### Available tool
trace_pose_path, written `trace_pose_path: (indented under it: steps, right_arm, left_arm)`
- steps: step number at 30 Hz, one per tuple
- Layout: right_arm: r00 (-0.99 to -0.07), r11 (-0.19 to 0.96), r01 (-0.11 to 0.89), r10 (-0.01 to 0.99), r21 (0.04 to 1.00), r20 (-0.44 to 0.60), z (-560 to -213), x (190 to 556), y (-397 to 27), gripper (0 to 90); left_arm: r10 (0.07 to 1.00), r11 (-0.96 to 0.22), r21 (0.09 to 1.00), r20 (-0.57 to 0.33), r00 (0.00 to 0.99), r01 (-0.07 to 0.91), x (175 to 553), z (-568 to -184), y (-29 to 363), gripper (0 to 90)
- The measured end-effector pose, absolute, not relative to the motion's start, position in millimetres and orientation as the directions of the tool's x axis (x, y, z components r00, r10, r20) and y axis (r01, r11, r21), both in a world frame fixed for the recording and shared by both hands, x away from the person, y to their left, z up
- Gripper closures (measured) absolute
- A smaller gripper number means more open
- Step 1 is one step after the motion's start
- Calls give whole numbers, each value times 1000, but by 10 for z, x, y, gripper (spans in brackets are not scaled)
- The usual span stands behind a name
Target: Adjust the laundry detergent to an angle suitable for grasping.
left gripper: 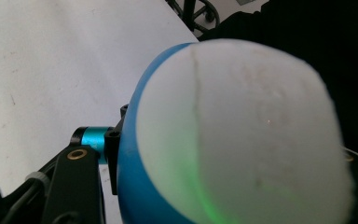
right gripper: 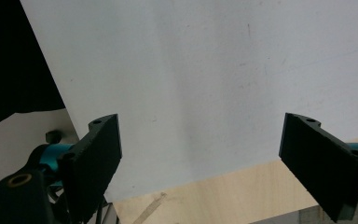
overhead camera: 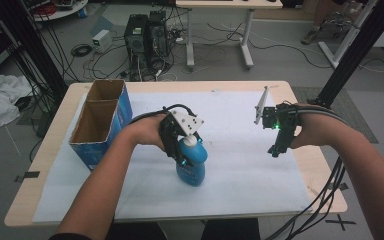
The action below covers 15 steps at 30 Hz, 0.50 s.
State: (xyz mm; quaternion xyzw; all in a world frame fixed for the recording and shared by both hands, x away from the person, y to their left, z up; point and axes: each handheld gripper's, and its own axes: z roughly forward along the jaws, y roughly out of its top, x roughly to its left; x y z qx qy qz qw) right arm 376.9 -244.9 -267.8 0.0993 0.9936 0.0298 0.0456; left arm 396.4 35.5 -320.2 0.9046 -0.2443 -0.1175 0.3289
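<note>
Left gripper [overhead camera: 181, 150]: clamped on the blue bottle [overhead camera: 192, 167] | right gripper [overhead camera: 278, 146]: jaws apart, empty | tip: you keep the bottle upright, carry it slowly to the box [overhead camera: 100, 125].

A sheet [overhead camera: 240, 170] covers most of the counter [overhead camera: 310, 160]. An open box [overhead camera: 100, 122] stands at the sheet's left edge, toward the far side. Right of the box, near the middle of the sheet, a bottle [overhead camera: 192, 162] stands under the left tool [overhead camera: 182, 150], which is clamped on it from above. The right tool [overhead camera: 278, 146] hangs above the sheet's right part, well apart from the bottle, jaws spread with nothing between them. Behind the counter, computer towers [overhead camera: 145, 35] stand on the floor.
</note>
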Motion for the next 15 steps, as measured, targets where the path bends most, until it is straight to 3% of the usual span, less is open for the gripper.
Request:
trace_pose_path:
  steps: [15]
  right_arm:
    - [-976, 978, 195, 201, 70, -85, -2685, 3765, -2457, 122]
  left_arm:
    - [-480, -693, 638, -60, 875, -336, 3999, -3271, 332, 384]
